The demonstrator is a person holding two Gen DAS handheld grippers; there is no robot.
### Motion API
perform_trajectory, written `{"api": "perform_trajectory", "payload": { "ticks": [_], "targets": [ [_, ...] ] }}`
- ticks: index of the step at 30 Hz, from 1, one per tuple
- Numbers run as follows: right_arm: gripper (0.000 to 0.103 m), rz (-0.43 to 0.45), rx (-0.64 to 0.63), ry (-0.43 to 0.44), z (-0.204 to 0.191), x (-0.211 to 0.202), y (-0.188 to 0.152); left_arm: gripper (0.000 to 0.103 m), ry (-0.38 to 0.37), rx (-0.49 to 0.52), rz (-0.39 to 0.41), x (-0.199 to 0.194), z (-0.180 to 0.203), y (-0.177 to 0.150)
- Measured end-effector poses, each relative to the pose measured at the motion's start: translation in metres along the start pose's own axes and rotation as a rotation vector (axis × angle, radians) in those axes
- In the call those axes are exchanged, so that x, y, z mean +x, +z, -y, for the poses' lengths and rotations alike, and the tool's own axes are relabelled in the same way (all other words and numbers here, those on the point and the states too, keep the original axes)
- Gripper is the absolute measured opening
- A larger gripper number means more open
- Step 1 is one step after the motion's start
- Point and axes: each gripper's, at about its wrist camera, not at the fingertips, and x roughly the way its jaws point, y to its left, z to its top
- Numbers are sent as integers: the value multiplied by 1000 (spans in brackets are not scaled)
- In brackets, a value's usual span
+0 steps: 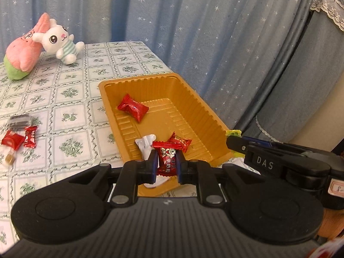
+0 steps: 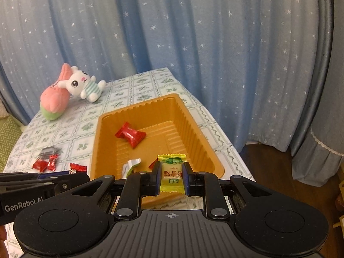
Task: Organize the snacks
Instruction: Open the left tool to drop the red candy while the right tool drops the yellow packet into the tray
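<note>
Both my grippers clamped on candies over the near end of the tray.

My left gripper (image 1: 167,164) is closed tight on a red candy (image 1: 166,161), pads pressing its two sides, held upright above the near end of the gold tray (image 1: 215,116). My right gripper (image 2: 171,177) is equally closed on a yellow candy (image 2: 172,175), also over the tray's near end. I see the tray sitting near the table's right edge; inside it a red wrapped sweet (image 1: 133,107) lies toward the far end, with a white wrapper (image 1: 146,145) and another red sweet (image 1: 180,140) at the near end. Loose candies (image 1: 20,137) lie on the tablecloth (image 1: 71,99) toward the left edge, and two plush toys (image 1: 43,43) sit at the far left corner.
</note>
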Motion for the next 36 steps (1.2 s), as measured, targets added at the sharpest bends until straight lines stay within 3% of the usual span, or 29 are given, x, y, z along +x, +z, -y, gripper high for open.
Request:
{"api": "perform_trajectory", "payload": {
  "ticks": [18, 22, 36],
  "targets": [
    [20, -14, 15, 11, 7, 35, 20, 16, 12, 26, -19, 43, -7, 24],
    [20, -6, 21, 21, 5, 34, 22, 35, 15, 22, -7, 44, -10, 26],
    [21, -6, 18, 38, 1, 31, 22, 44, 81, -30, 11, 12, -40, 2]
  ]
}}
